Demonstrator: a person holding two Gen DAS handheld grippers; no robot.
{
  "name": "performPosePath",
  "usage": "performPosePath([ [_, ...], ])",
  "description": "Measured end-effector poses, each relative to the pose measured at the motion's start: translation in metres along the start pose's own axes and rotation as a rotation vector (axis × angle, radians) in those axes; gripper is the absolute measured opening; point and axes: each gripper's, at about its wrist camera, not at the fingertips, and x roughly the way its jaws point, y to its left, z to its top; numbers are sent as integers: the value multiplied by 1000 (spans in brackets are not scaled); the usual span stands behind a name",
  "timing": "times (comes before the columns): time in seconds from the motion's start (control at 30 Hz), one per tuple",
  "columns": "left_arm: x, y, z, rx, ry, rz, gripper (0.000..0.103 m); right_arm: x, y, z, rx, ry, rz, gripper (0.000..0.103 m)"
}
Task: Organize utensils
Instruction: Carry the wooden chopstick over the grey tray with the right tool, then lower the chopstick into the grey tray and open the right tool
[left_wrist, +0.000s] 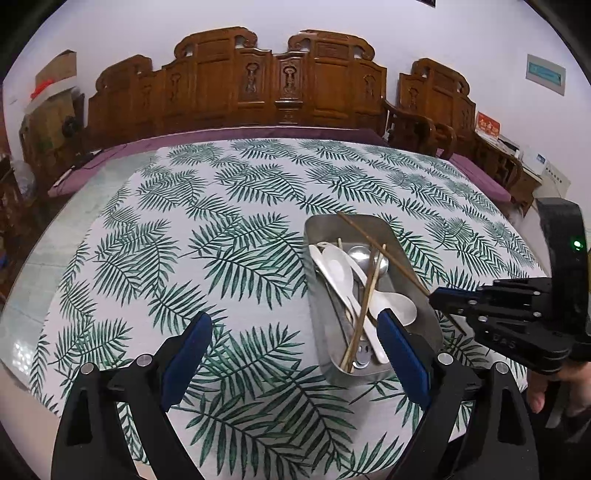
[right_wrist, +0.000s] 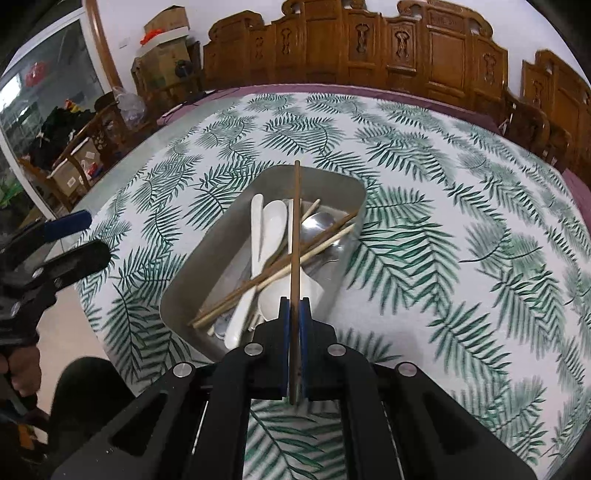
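A metal tray sits on the fern-print tablecloth. It holds white spoons, a metal spoon and several chopsticks. My right gripper is shut on a dark wooden chopstick, which is held above the tray and points across it. My left gripper is open and empty just left of the tray's near end; it also shows in the right wrist view.
The fern-print tablecloth covers a glass table with a bare strip on the left. Carved wooden chairs stand behind the table. Boxes and clutter stand at the far left.
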Motion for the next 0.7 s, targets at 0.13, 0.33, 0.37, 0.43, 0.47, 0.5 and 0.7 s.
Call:
performPosePath([
  [0.13,0,3,-1,-1,1,1,87,12,9,5,8,15,0,6],
  [0.33,-1,6,0,-5,1,0,87,30,12,8,37,40,0,6],
  [0.37,-2,7,-1,-4,0,0,87,32,12,7,41,43,2,6],
  [0.43,-2,6,0,-3,-2,0,87,36,12,5,45,46,-2,6],
  [0.47,-2,6,0,-2,-2,-1,87,37,13,4,48,47,5,6],
  [0.5,-2,6,0,-1,-2,0,87,38,13,3,49,43,17,6],
  [0.7,-2,4,0,1,0,0,87,31,18,2,23,-3,26,7],
])
